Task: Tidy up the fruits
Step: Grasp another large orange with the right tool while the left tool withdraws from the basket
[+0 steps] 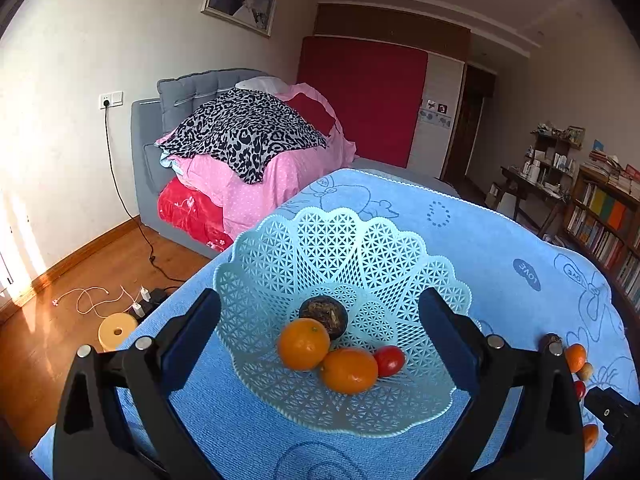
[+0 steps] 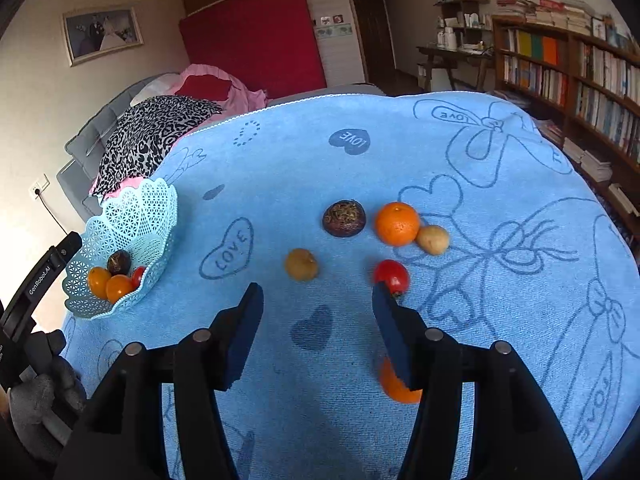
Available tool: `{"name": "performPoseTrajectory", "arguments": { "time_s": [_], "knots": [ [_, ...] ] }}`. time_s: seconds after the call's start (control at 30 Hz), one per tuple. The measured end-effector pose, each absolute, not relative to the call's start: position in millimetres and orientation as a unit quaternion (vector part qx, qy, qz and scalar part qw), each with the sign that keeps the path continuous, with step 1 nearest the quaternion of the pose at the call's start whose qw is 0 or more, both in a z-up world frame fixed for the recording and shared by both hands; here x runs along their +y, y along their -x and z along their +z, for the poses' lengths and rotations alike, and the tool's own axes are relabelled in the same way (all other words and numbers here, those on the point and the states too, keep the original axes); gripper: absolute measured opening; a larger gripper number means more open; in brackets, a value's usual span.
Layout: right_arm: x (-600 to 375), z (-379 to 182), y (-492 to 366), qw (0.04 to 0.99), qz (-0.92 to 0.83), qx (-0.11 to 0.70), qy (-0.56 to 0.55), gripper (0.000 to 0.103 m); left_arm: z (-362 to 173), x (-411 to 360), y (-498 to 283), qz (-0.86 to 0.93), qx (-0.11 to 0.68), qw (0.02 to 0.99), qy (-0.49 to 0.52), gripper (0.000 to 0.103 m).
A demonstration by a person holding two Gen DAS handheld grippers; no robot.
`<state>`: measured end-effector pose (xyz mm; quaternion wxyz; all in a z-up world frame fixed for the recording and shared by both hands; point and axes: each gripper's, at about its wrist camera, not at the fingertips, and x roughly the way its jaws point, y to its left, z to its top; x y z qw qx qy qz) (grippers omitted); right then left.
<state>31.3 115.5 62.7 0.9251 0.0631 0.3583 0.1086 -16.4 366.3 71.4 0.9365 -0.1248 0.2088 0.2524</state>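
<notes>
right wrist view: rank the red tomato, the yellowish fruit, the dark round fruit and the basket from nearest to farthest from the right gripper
From the right gripper:
1. Red tomato, at the right fingertip.
2. Yellowish fruit, just ahead, left of centre.
3. Dark round fruit, farther ahead.
4. Basket, far left, at the cloth's edge.

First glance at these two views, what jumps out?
The pale blue lattice basket sits at the left edge of the bright blue towel, holding two oranges, a tomato and a dark fruit. In the right wrist view, loose fruit lies mid-towel: an orange, a red tomato, a dark fruit and two tan ones. Both hand-held grippers are open and empty.
</notes>
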Motion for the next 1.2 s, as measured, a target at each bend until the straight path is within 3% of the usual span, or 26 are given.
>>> {"name": "performPoseTrajectory", "arguments": {
  "time_s": [1.07, 1.1, 1.2],
  "knots": [
    [78, 15, -24, 0.905, 0.073, 0.415, -0.058, 0.057, 63, 345, 8, 0.255, 0.213, 0.941, 0.066, 0.1],
    [78, 14, -24, 0.905, 0.073, 0.415, -0.056, 0.056, 64, 344, 7, 0.254, 0.214, 0.941, 0.064, 0.1],
    [79, 13, -23, 0.906, 0.073, 0.415, -0.048, 0.041, 64, 340, 7, 0.25, 0.215, 0.942, 0.056, 0.1]
  ]
}}
